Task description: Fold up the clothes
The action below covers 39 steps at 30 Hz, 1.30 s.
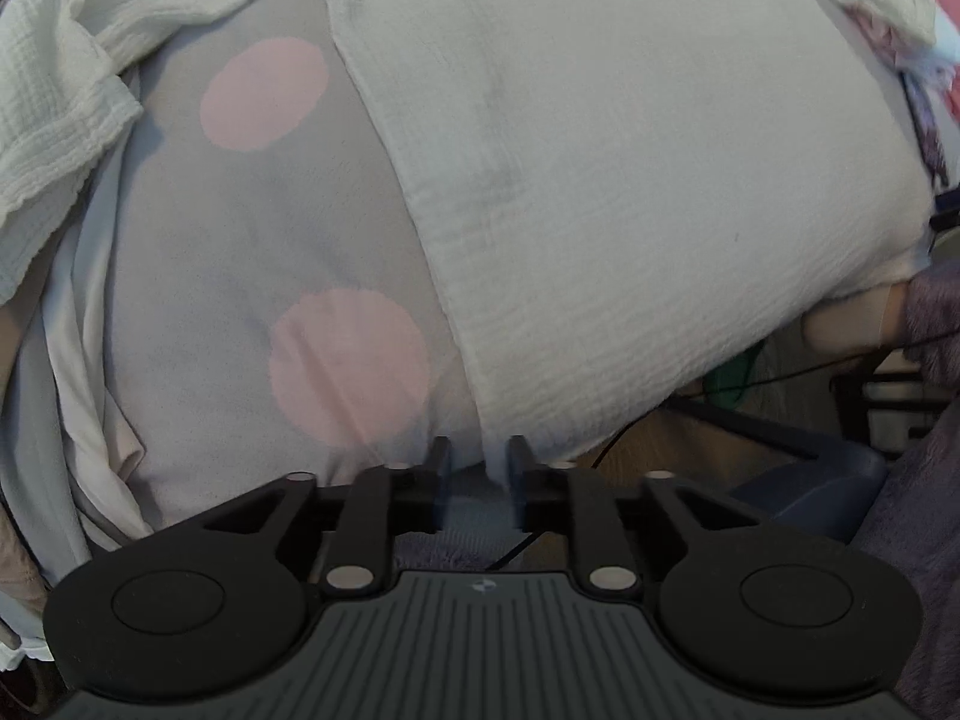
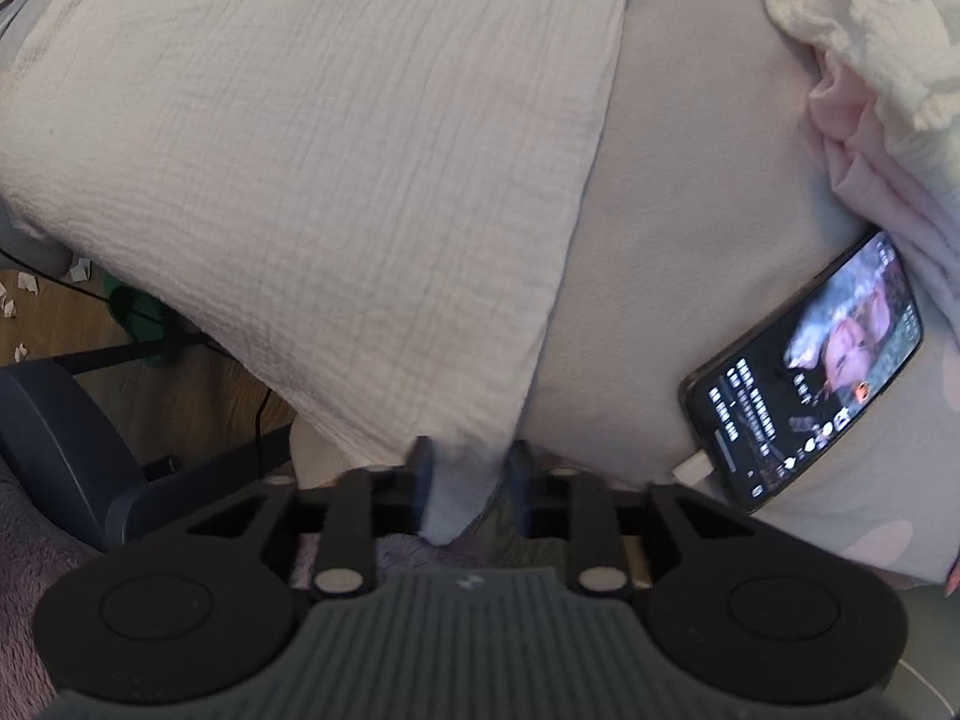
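A white crinkled cloth (image 1: 600, 180) lies spread flat over a grey bedsheet with pink dots (image 1: 240, 228). Its near edge hangs off the bed's side. In the left wrist view my left gripper (image 1: 480, 459) is shut on the cloth's near left corner, which bunches between the fingers. In the right wrist view the same cloth (image 2: 300, 150) fills the left and centre. My right gripper (image 2: 469, 465) is shut on its near right corner, and a fold of fabric droops down between the fingers. The bedsheet (image 2: 690, 180) shows to the right of the cloth.
A lit phone (image 2: 810, 372) with a plugged cable lies on the sheet right of the cloth. Crumpled white cloths (image 1: 48, 108) (image 2: 858, 18) and a pink garment (image 2: 870, 180) sit at the sides. A dark chair (image 2: 54, 432) and wooden floor lie below the bed edge. A hand (image 1: 852, 318) in a purple sleeve is at the right.
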### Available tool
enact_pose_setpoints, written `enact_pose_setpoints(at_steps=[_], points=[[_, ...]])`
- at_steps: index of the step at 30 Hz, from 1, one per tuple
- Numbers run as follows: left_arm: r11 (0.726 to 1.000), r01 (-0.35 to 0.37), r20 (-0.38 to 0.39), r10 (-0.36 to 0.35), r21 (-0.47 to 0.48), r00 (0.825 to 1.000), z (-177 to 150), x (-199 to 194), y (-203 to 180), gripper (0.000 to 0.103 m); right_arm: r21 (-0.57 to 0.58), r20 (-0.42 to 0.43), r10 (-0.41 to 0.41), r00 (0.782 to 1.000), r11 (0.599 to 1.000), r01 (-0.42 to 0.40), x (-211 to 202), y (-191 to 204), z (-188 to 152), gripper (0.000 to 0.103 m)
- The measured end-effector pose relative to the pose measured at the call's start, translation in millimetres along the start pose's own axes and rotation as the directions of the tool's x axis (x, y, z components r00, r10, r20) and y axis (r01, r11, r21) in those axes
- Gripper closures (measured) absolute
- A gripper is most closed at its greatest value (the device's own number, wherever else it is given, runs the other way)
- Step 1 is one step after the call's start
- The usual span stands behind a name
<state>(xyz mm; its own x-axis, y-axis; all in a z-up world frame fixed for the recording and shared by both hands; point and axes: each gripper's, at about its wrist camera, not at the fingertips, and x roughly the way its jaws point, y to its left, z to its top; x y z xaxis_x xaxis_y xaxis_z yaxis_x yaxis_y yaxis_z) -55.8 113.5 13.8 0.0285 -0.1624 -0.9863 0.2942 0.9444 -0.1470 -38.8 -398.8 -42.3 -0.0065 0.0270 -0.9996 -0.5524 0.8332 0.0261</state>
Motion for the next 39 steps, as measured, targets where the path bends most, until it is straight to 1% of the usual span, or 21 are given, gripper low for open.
enact_pose_setpoints(at_steps=[2, 4, 6, 8, 11, 12, 15, 16, 18, 20, 23, 25, 26, 28, 30, 31, 33, 34, 35, 38, 39], points=[[0.999, 0.027, 0.054, -0.025, -0.028, 0.998, 8, -11, 7, 0.078, 0.018, 0.048, -0.005, 0.999, 1.0, 0.005, -12, -6, 1, 0.067], [0.998, 0.043, 0.108, -0.038, -0.046, 0.993, 19, -23, 12, 0.075, 0.054, 0.109, -0.014, 0.994, 0.999, 0.008, -27, -17, 2, 0.067], [0.997, 0.045, 0.15, -0.036, -0.057, 0.988, 32, -33, 15, 0.073, 0.104, 0.164, -0.056, 0.985, 0.994, 0.039, -42, -32, 7, 0.067], [0.998, 0.04, 0.183, -0.029, -0.058, 0.983, 47, -41, 7, 0.072, 0.155, 0.216, -0.1, 0.971, 0.986, 0.067, -58, -47, 12, 0.067], [0.998, 0.036, 0.227, -0.025, -0.047, 0.974, 70, -44, -2, 0.068, 0.234, 0.289, -0.171, 0.942, 0.967, 0.104, -81, -69, 20, 0.067], [0.998, 0.035, 0.243, -0.023, -0.043, 0.97, 78, -44, -5, 0.066, 0.261, 0.311, -0.195, 0.93, 0.959, 0.114, -89, -76, 23, 0.067], [0.999, 0.042, 0.293, -0.031, -0.032, 0.956, 100, -45, -12, 0.066, 0.342, 0.372, -0.27, 0.888, 0.929, 0.139, -113, -98, 30, 0.066], [0.998, 0.047, 0.309, -0.035, -0.032, 0.951, 107, -45, -14, 0.065, 0.375, 0.388, -0.288, 0.875, 0.917, 0.135, -117, -104, 31, 0.064], [0.997, 0.062, 0.341, -0.044, -0.04, 0.939, 122, -44, -17, 0.064, 0.437, 0.416, -0.314, 0.853, 0.892, 0.116, -126, -116, 36, 0.056], [0.996, 0.074, 0.368, -0.049, -0.054, 0.929, 135, -42, -19, 0.064, 0.474, 0.448, -0.32, 0.834, 0.877, 0.082, -131, -126, 38, 0.04], [0.995, 0.072, 0.399, -0.04, -0.067, 0.916, 153, -36, -25, 0.063, 0.512, 0.478, -0.335, 0.812, 0.857, 0.052, -130, -134, 47, 0.031], [0.995, 0.073, 0.402, -0.041, -0.064, 0.915, 161, -28, -30, 0.063, 0.53, 0.479, -0.358, 0.801, 0.846, 0.061, -113, -131, 68, 0.028], [0.995, 0.074, 0.4, -0.043, -0.062, 0.915, 165, -24, -32, 0.063, 0.539, 0.478, -0.372, 0.796, 0.839, 0.068, -112, -133, 72, 0.028], [0.996, 0.073, 0.385, -0.046, -0.055, 0.922, 171, -14, -35, 0.063, 0.562, 0.477, -0.394, 0.786, 0.824, 0.072, -104, -142, 81, 0.028], [0.997, 0.065, 0.37, -0.044, -0.045, 0.928, 176, -7, -37, 0.063, 0.584, 0.475, -0.401, 0.783, 0.809, 0.061, -99, -151, 89, 0.028], [0.997, 0.061, 0.367, -0.042, -0.038, 0.929, 179, -4, -39, 0.063, 0.595, 0.474, -0.405, 0.782, 0.802, 0.055, -97, -155, 92, 0.03], [0.998, 0.053, 0.362, -0.04, -0.026, 0.931, 183, 0, -42, 0.063, 0.587, 0.477, -0.408, 0.778, 0.807, 0.064, -97, -154, 99, 0.051], [0.998, 0.052, 0.36, -0.04, -0.024, 0.932, 183, 1, -43, 0.063, 0.583, 0.479, -0.41, 0.776, 0.81, 0.068, -97, -153, 102, 0.068], [0.998, 0.052, 0.358, -0.041, -0.021, 0.933, 184, 2, -44, 0.063, 0.578, 0.481, -0.412, 0.774, 0.813, 0.073, -97, -152, 105, 0.081], [0.999, 0.05, 0.352, -0.042, -0.015, 0.935, 187, 5, -48, 0.063, 0.54, 0.496, -0.42, 0.76, 0.835, 0.108, -98, -138, 112, 0.093], [0.999, 0.049, 0.35, -0.042, -0.012, 0.936, 188, 6, -49, 0.063, 0.527, 0.507, -0.41, 0.758, 0.843, 0.103, -98, -133, 114, 0.093]])
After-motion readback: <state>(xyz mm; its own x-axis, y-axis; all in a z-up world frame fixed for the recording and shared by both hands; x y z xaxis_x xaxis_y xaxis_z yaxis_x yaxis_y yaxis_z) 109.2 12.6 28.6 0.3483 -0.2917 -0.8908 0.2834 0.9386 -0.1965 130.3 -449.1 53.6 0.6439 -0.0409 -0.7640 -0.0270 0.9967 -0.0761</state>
